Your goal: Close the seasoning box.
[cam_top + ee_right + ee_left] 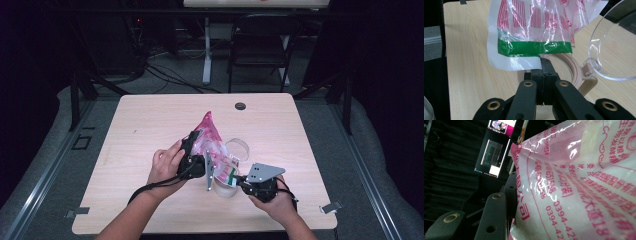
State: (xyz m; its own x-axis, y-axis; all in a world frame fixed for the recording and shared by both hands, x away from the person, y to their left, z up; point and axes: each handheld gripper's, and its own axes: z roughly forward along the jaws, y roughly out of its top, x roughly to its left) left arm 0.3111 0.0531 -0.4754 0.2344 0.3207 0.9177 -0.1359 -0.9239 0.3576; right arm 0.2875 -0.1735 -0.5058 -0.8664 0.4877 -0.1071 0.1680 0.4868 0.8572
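In the high view, two hands hold two grippers over the table (pixel 150 120): the left gripper (pixel 192 150) clamps one pink bag (pixel 210 135) mid-table. In the right gripper view, the right gripper (pixel 543 65) pinches the bag's near bottom edge, jaws together, above one jar (pixel 571 72) with its clear lid (pixel 614 45) open.

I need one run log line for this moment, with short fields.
left gripper: holds bag tilted | right gripper: shut on bag's lower edge | jar: open, under bag | lid: hinged aside

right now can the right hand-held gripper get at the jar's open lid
Probably not yet: the right hand-held gripper is shut on the bag's lower edge. The lid stands clear and close beside it, so letting go first would free it.
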